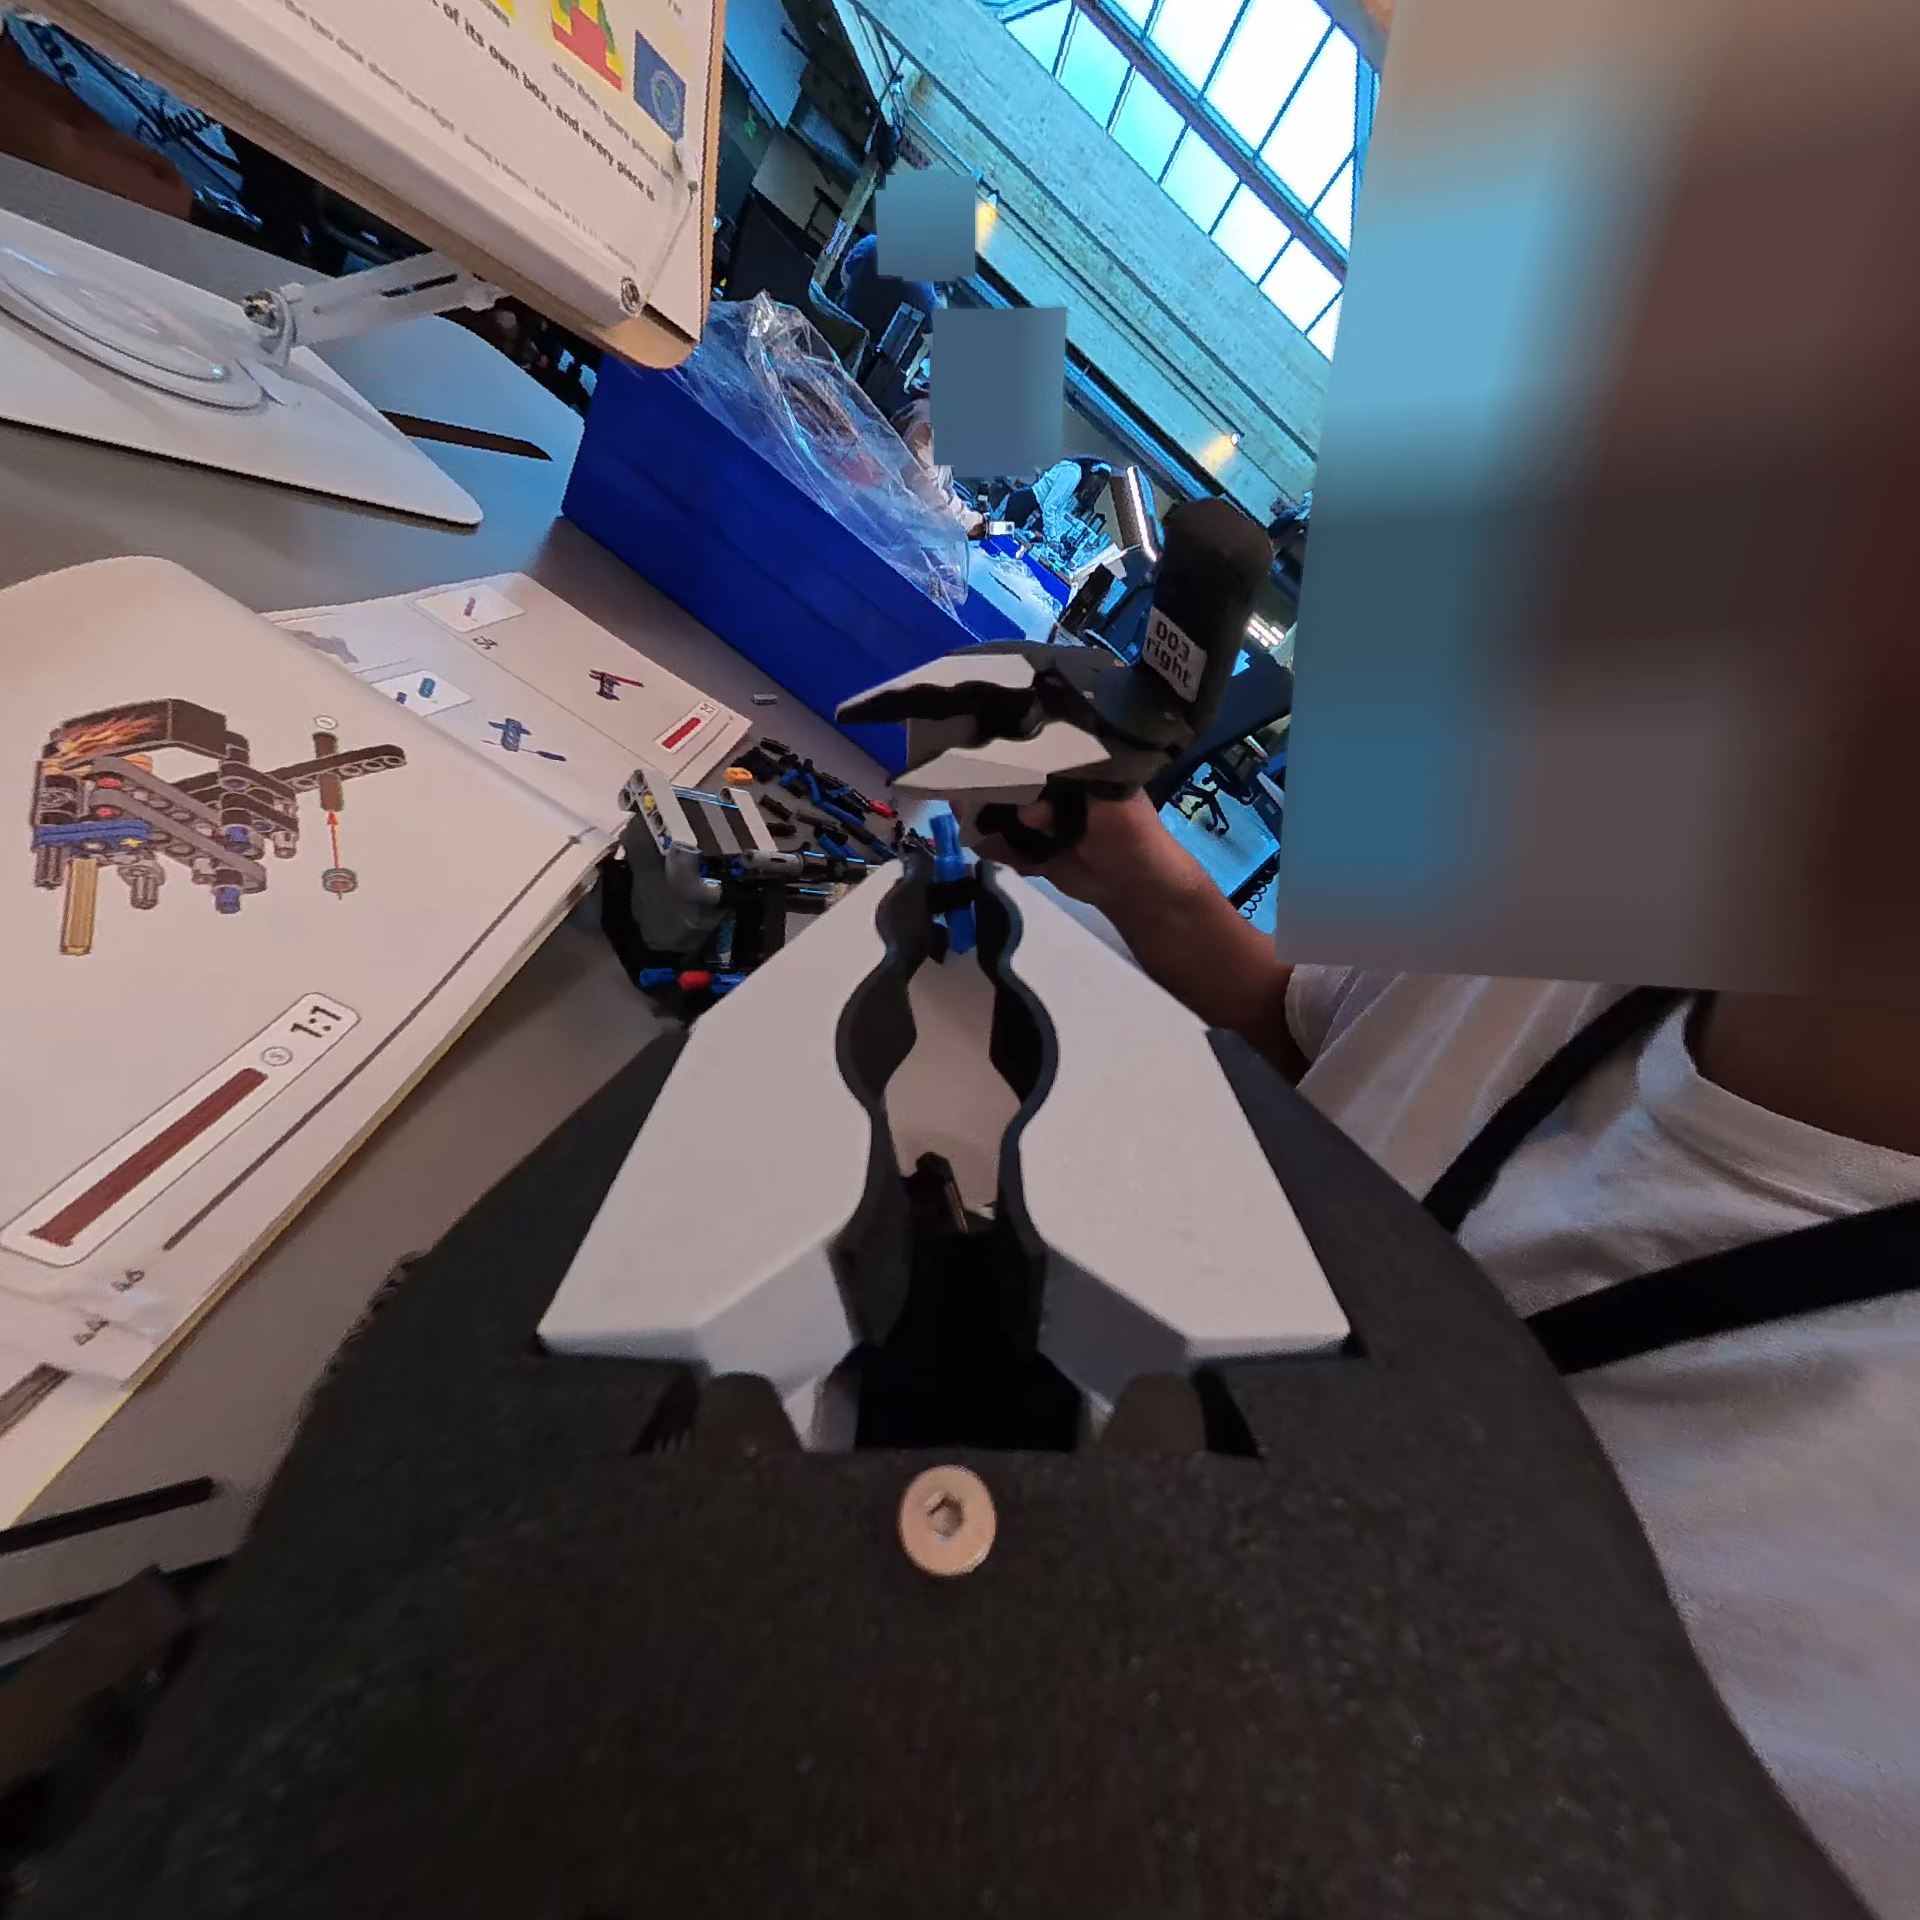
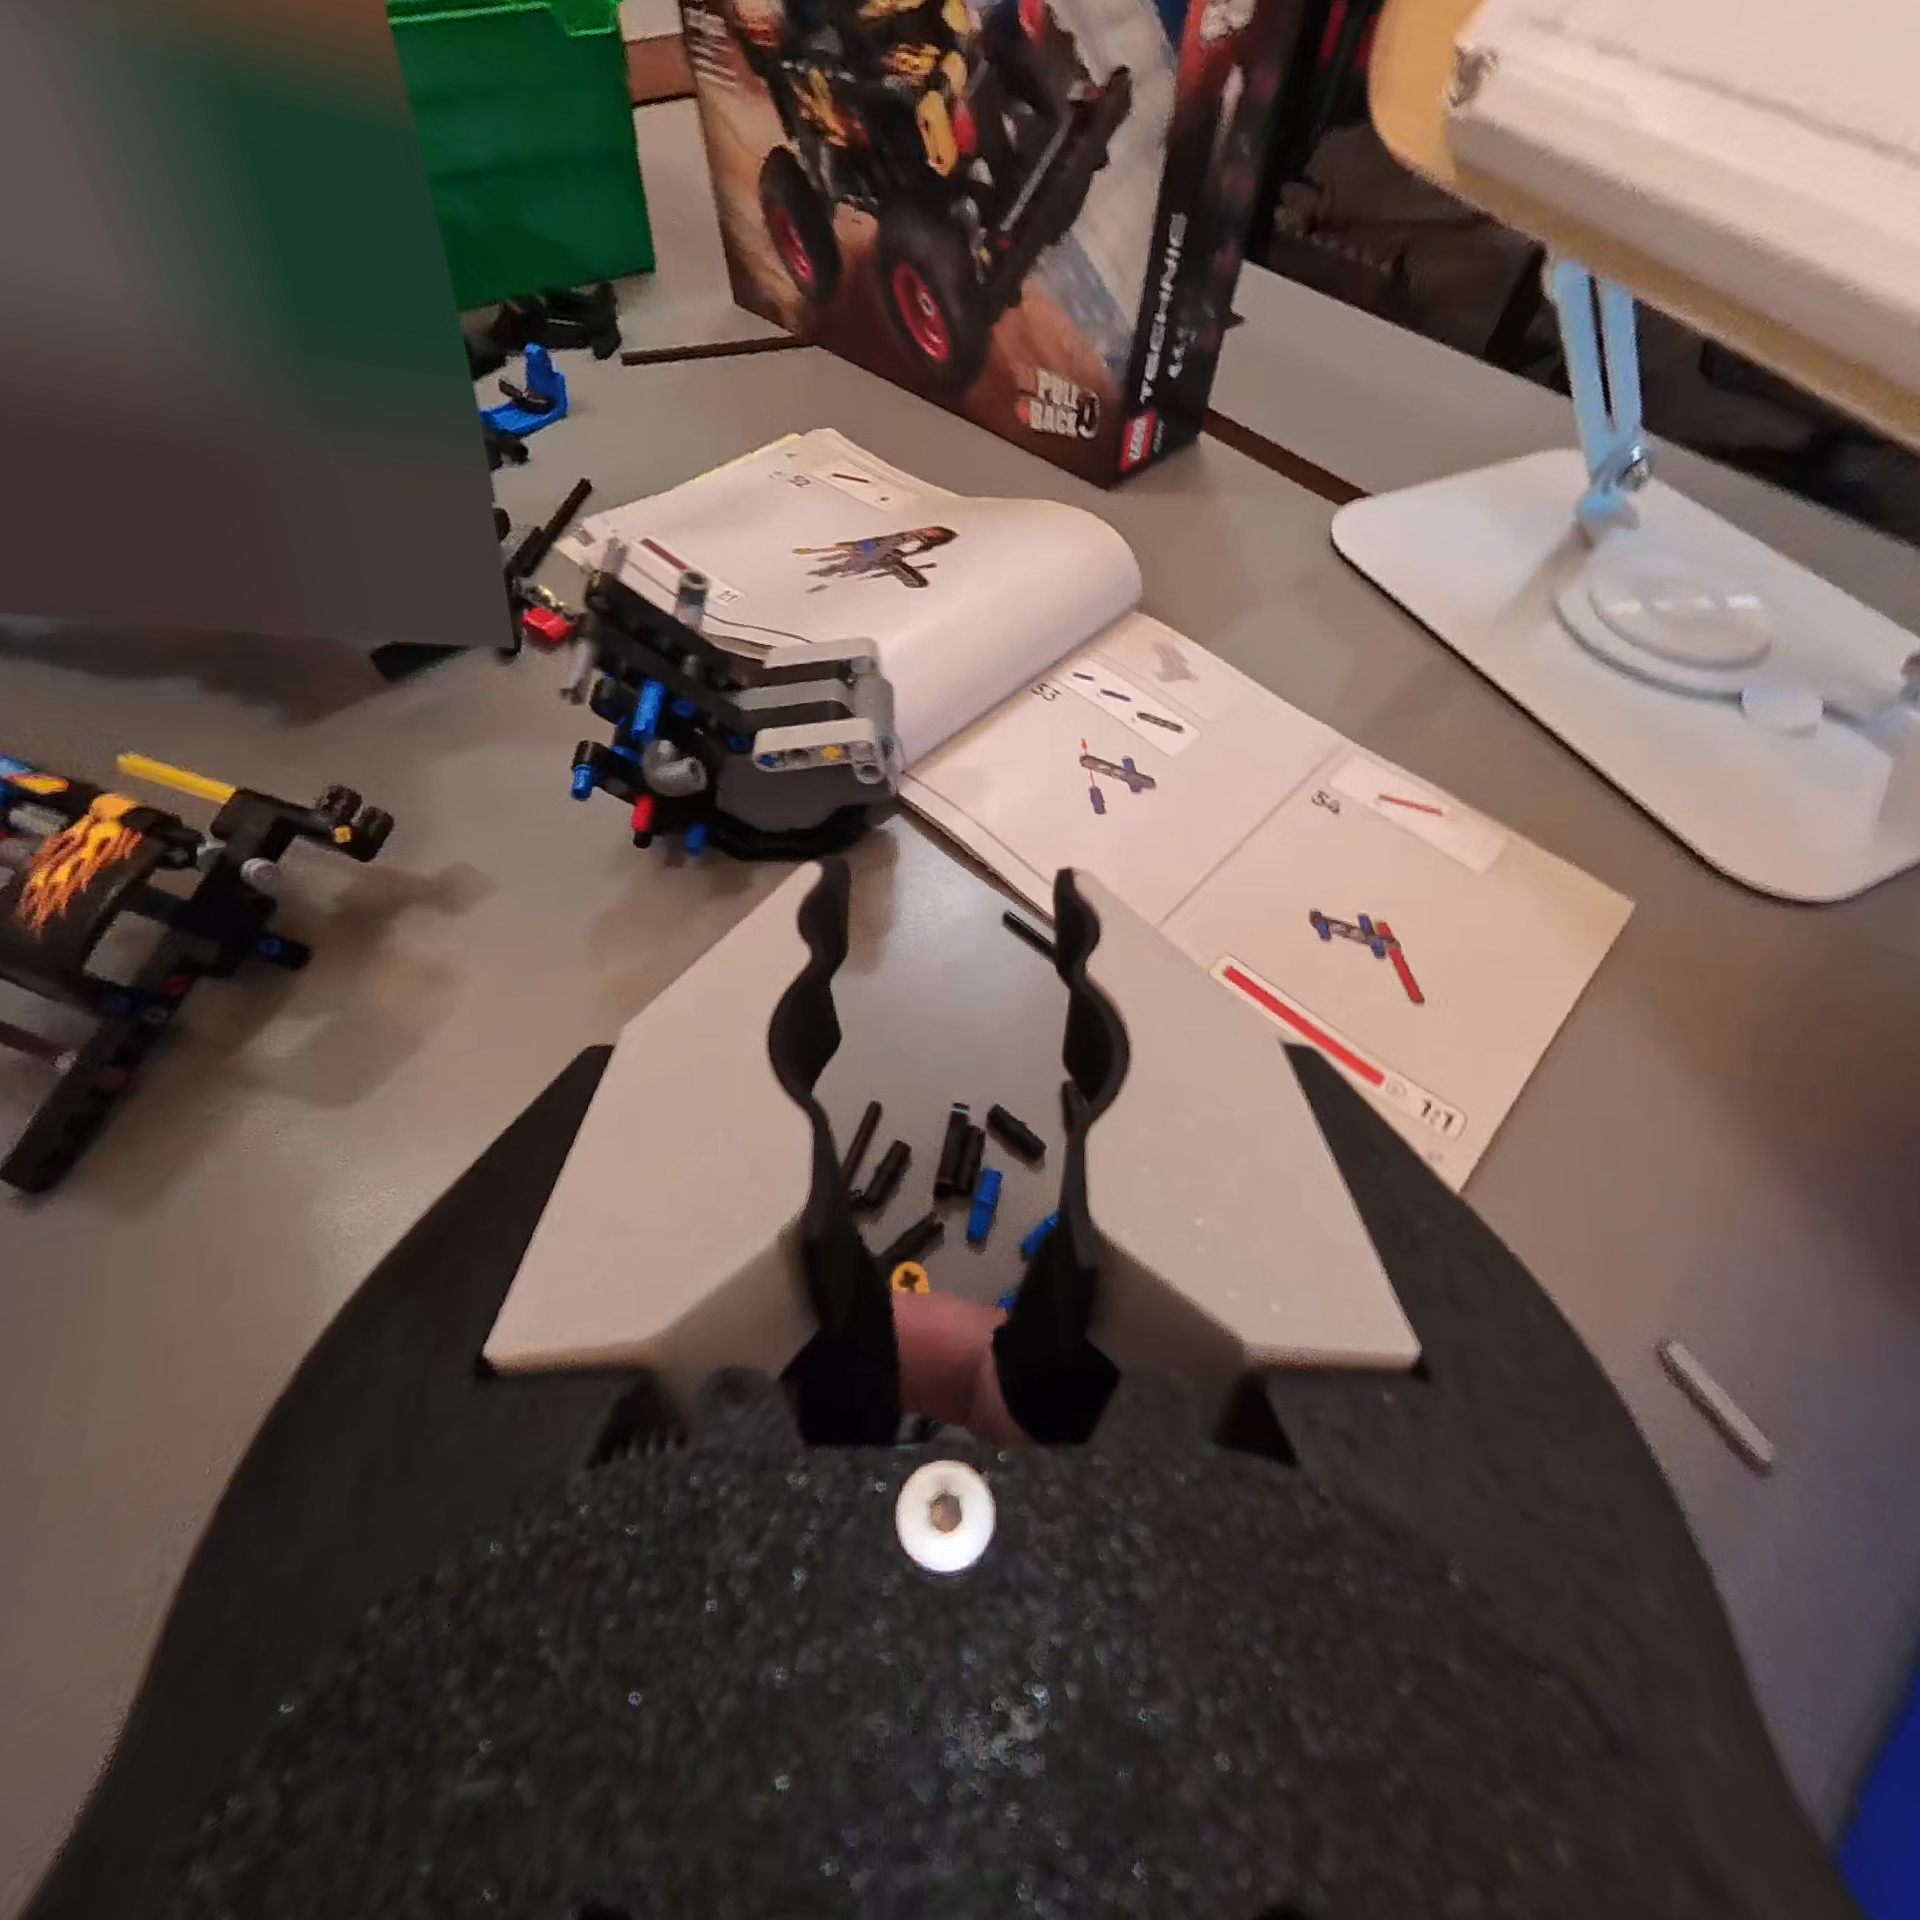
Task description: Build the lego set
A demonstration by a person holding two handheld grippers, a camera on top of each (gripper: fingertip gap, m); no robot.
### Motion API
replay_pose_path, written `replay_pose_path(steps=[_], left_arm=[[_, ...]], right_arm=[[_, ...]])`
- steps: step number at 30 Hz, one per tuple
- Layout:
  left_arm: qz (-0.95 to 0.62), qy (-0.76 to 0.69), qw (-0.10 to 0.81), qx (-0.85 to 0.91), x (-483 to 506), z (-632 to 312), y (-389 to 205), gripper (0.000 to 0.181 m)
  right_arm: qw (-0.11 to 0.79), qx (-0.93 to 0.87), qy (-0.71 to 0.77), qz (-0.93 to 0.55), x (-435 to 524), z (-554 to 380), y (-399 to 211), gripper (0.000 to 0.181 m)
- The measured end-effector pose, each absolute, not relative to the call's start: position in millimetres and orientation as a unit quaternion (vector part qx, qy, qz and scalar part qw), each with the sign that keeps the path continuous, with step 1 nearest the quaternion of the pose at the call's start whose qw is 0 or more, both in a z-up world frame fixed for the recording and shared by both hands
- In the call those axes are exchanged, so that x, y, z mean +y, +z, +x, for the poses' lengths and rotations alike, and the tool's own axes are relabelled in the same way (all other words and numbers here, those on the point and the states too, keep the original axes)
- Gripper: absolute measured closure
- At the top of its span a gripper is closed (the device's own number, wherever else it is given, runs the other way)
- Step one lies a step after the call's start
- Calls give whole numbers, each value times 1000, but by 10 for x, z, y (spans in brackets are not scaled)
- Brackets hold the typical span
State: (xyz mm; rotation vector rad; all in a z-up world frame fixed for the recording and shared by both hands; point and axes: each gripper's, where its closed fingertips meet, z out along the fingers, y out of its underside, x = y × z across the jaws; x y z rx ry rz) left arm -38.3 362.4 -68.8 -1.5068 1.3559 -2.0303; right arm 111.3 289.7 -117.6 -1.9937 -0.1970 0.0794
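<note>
The left gripper is closed on a small blue pin at its tips. The right gripper, jaws apart and empty, hovers above loose black and blue pins on the grey table. Beyond sits a grey-and-black model studded with blue pins, against the open booklet. Farther off stands the box.

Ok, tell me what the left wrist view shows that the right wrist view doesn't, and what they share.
Only the left wrist view shows the left gripper shut on a small blue piece, the right gripper seen from outside, and a blue bin with a plastic bag. Only the right wrist view shows the set's box, a green bin, and a flame-printed black assembly. Both show the open instruction booklet, the grey and black assembly beside it, loose pins, and the white stand.
</note>
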Motion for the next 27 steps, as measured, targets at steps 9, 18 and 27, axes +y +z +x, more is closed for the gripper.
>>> replay_pose_path(steps=[9, 18, 27], left_arm=[[-523, -759, 59, 383, 3526, -402, -573, 175], [-513, -786, 15, 346, 3402, -448, -492, 175], [-516, -769, 21, 376, 3343, -448, -555, 175]], right_arm=[[574, -269, 35, -773, 3042, 43, -831, 144], [588, -289, 56, -753, 3388, -413, -582, 146], [601, -323, -27, -730, 3291, -328, -649, 169]])
